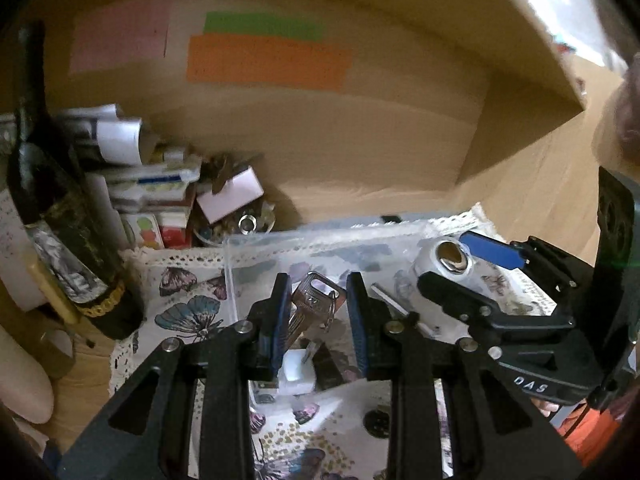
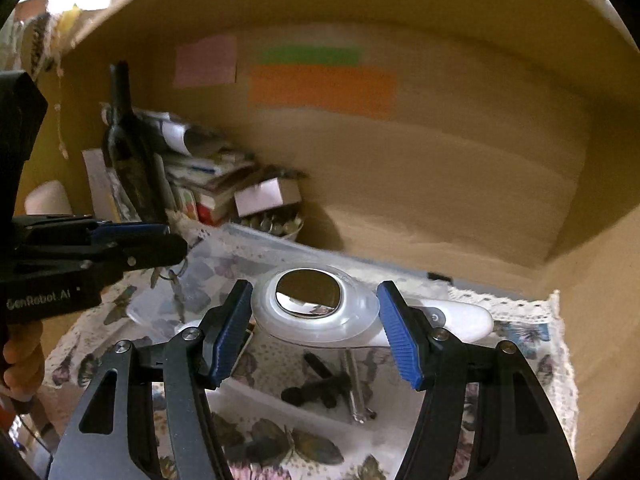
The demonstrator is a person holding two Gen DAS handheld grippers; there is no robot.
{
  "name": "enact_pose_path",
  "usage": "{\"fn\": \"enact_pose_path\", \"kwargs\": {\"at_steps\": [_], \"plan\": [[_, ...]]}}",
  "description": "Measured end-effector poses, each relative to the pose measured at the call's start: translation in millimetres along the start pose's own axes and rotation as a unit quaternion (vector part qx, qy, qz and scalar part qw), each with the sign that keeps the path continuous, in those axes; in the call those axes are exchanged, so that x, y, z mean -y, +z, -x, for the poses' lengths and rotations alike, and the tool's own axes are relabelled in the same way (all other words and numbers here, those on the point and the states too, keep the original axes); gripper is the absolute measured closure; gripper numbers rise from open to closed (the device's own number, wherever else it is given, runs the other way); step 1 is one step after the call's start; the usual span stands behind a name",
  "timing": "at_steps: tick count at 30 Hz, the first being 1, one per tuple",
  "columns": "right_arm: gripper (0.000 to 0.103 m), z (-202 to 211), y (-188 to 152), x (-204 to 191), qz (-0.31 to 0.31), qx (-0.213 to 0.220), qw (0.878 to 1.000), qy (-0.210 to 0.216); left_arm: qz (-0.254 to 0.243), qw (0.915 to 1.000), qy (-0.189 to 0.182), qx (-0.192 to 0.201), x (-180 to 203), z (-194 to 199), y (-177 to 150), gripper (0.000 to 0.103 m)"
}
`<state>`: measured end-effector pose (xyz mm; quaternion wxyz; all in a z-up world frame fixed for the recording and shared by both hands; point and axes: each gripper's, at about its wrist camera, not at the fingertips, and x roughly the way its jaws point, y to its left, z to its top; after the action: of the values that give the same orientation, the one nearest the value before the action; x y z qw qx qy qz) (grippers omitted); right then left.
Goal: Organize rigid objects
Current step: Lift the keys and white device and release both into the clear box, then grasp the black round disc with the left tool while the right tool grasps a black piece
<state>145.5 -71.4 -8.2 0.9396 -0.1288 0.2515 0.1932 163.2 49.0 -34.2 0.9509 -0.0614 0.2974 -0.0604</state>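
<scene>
My left gripper (image 1: 316, 300) is open over a clear plastic box (image 1: 240, 256). A bunch of silver keys (image 1: 310, 312) hangs between its blue pads, against the left pad. My right gripper (image 2: 316, 328) is open around a white device with a shiny metal disc (image 2: 308, 294), which lies on the box rim; the pads stand apart from it. The right gripper also shows in the left wrist view (image 1: 476, 276), and the left gripper in the right wrist view (image 2: 160, 240). Black bolts and a metal screw (image 2: 332, 392) lie in the box.
A butterfly-print cloth (image 2: 532, 344) covers the shelf floor. A dark wine bottle (image 1: 60, 208), stacked booklets (image 1: 148, 184) and a bowl of small items (image 1: 240, 224) stand at the back left. The wooden back wall carries coloured sticky notes (image 1: 264, 64). A coin (image 1: 378, 422) lies on the cloth.
</scene>
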Motion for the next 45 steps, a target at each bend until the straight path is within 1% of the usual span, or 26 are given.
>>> {"fn": "enact_pose_path", "kwargs": {"at_steps": [4, 7, 9, 10, 13, 16, 18, 24, 27, 30, 33, 34, 35, 37, 38, 40, 45], "plan": [[0.042, -31, -5, -7, 0.012, -0.042, 0.999, 0.016, 0.007, 0.9998, 0.01, -0.017, -9, -20, -4, 0.075], [0.042, -42, -9, -18, 0.041, -0.05, 0.998, -0.006, 0.007, 0.9995, 0.012, -0.03, -12, -31, -10, 0.075], [0.042, -48, -10, -20, 0.04, -0.064, 0.997, 0.012, 0.005, 0.9991, 0.015, -0.038, -12, -37, -12, 0.075], [0.042, -51, -11, -21, 0.038, -0.069, 0.997, 0.014, 0.006, 0.9989, 0.016, -0.043, -13, -40, -13, 0.075], [0.042, -63, -14, -24, 0.045, -0.089, 0.995, 0.002, 0.013, 0.9985, 0.01, -0.052, -15, -44, -14, 0.075], [0.042, -68, -15, -20, 0.031, -0.109, 0.993, 0.018, 0.012, 0.9988, 0.01, -0.046, -14, -38, -13, 0.075], [0.042, -64, -14, -20, 0.037, -0.1, 0.994, 0.007, 0.008, 0.9991, 0.009, -0.041, -11, -34, -12, 0.075], [0.041, -42, -4, -23, 0.041, -0.075, 0.996, 0.005, 0.002, 0.9998, 0.008, -0.02, -4, -13, -9, 0.075], [0.037, -25, -2, -23, 0.04, -0.056, 0.998, 0.003, 0.001, 0.9999, 0.006, -0.011, -2, -2, -9, 0.071], [0.035, -8, -1, -21, 0.036, -0.041, 0.999, 0.0, -0.004, 0.9999, 0.011, 0.0, 1, 8, -10, 0.066], [0.035, 9, -3, -17, 0.027, -0.029, 0.999, 0.0, -0.01, 0.9997, 0.017, 0.014, 5, 22, -13, 0.054], [0.035, 15, -5, -15, 0.023, -0.024, 0.999, -0.001, -0.011, 0.9996, 0.017, 0.018, 6, 26, -15, 0.048], [0.035, 21, -7, -14, 0.02, -0.02, 1.0, -0.002, -0.014, 0.9995, 0.019, 0.02, 7, 30, -18, 0.045], [0.035, 30, -11, -10, 0.014, -0.017, 1.0, -0.004, -0.019, 0.9994, 0.022, 0.021, 10, 37, -25, 0.042], [0.035, 34, -15, -7, 0.009, -0.018, 1.0, -0.002, -0.02, 0.9994, 0.023, 0.018, 11, 38, -28, 0.038], [0.035, 39, -21, -3, 0.002, -0.02, 1.0, -0.001, -0.019, 0.9995, 0.025, 0.011, 12, 40, -36, 0.033], [0.035, 46, -44, 2, -0.009, -0.037, 0.999, 0.006, -0.027, 0.9993, 0.024, -0.013, 18, 35, -61, 0.033]]}}
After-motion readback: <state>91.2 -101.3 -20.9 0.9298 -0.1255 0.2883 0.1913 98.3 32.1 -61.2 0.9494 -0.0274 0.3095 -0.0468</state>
